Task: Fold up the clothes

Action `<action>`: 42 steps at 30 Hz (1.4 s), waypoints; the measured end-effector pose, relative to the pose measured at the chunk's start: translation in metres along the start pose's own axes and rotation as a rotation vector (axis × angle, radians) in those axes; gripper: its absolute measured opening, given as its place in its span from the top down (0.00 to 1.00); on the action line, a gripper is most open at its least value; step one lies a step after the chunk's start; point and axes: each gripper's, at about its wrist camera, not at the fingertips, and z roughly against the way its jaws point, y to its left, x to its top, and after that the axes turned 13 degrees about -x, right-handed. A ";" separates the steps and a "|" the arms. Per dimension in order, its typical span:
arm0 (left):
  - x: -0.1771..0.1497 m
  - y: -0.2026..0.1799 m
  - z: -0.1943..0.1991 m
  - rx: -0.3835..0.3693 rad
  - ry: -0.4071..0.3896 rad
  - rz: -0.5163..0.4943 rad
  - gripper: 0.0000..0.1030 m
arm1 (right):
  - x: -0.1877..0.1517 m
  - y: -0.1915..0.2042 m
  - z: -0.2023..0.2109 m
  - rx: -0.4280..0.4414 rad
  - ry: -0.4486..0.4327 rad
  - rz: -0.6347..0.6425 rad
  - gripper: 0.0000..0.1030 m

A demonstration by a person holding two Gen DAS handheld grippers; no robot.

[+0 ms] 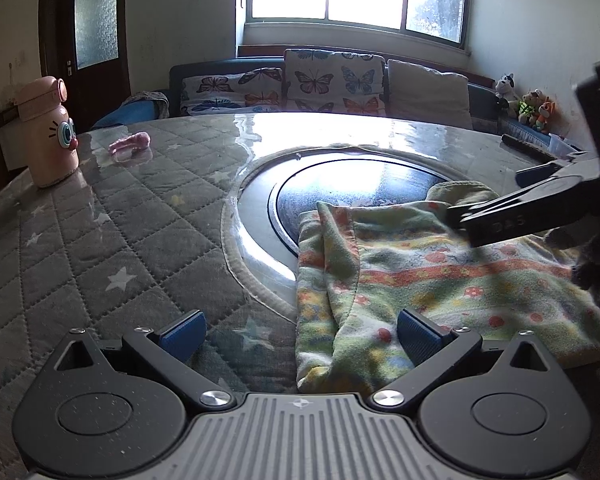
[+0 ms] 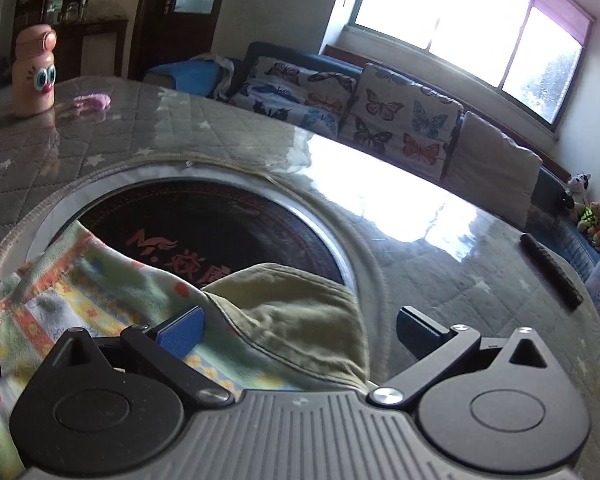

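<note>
A small flowered garment (image 1: 420, 272), green, yellow and orange, lies on the table, partly over the round black hob (image 1: 340, 196). My left gripper (image 1: 300, 332) is open at the garment's near left edge, its right pad (image 1: 418, 336) over the cloth. The right gripper's fingers (image 1: 508, 212) enter from the right above the garment's far edge. In the right wrist view the garment (image 2: 80, 292) lies under my open right gripper (image 2: 300, 332), with its plain green collar part (image 2: 292, 312) between the jaws.
A pink cartoon bottle (image 1: 48, 136) and a pink cloth scrap (image 1: 130, 142) stand at the table's far left (image 2: 32, 76). The quilted grey table cover (image 1: 100, 248) has a glossy film. A black bar (image 2: 548, 272) lies at the right edge. A sofa with butterfly cushions (image 1: 320, 80) is behind.
</note>
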 end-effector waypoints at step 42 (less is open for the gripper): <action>0.001 0.014 0.027 0.054 -0.003 0.068 0.00 | -0.045 0.064 0.110 0.098 -0.252 0.241 0.00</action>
